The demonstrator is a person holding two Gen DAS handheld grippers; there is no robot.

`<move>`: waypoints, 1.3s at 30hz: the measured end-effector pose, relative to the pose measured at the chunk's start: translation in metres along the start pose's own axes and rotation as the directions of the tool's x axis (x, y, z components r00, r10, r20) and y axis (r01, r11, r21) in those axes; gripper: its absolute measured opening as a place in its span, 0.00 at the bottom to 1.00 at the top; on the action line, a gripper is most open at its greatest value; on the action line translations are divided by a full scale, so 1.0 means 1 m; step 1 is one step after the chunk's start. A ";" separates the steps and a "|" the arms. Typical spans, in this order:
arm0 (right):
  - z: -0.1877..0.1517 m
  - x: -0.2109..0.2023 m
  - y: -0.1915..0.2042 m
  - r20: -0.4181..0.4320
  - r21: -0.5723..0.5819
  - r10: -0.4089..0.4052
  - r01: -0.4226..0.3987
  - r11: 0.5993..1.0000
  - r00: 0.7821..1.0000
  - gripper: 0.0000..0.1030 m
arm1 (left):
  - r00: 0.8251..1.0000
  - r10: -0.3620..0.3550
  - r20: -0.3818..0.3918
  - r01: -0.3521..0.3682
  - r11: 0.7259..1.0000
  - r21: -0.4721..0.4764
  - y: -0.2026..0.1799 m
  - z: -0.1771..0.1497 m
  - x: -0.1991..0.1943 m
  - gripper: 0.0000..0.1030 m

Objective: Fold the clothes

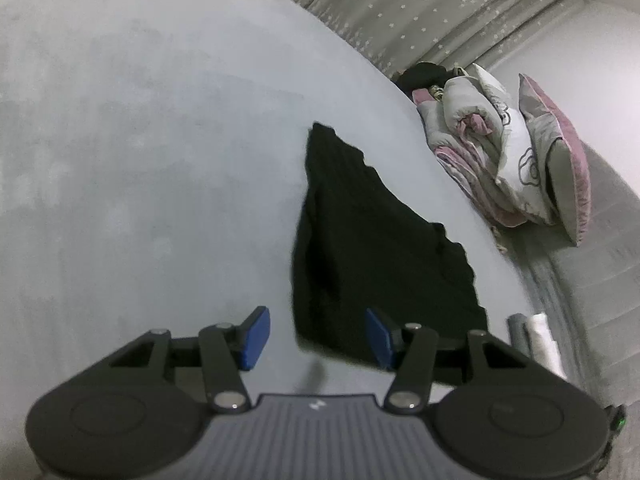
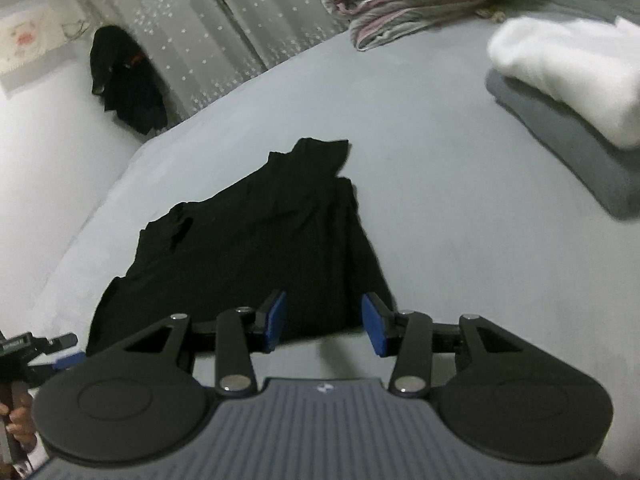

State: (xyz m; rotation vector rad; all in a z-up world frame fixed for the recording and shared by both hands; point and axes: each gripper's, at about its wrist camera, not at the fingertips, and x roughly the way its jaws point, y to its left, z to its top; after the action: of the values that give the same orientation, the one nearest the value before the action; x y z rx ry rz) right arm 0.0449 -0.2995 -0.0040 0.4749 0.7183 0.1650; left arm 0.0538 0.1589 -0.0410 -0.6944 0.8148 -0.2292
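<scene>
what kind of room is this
Most likely a bedroom: a black garment lies on a wide grey bed sheet, with a rolled quilt and pillow at one end and star-patterned curtains behind.

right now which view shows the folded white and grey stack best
The right wrist view: the white garment lies on the folded grey one, large and nearly whole at upper right. The left wrist view catches only a thin sliver of both at the bed's edge.
</scene>
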 end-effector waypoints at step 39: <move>-0.044 0.036 0.005 0.254 0.290 0.004 -0.080 0.954 0.967 0.08 | 0.906 0.143 0.398 -0.050 0.971 -0.235 -0.021 -0.059 0.054 0.06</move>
State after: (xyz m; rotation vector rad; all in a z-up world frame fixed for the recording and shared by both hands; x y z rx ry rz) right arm 0.0424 -0.2679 -0.0521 0.7866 0.4843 0.0334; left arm 0.0482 0.0912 -0.0878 -0.8711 0.4673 0.1024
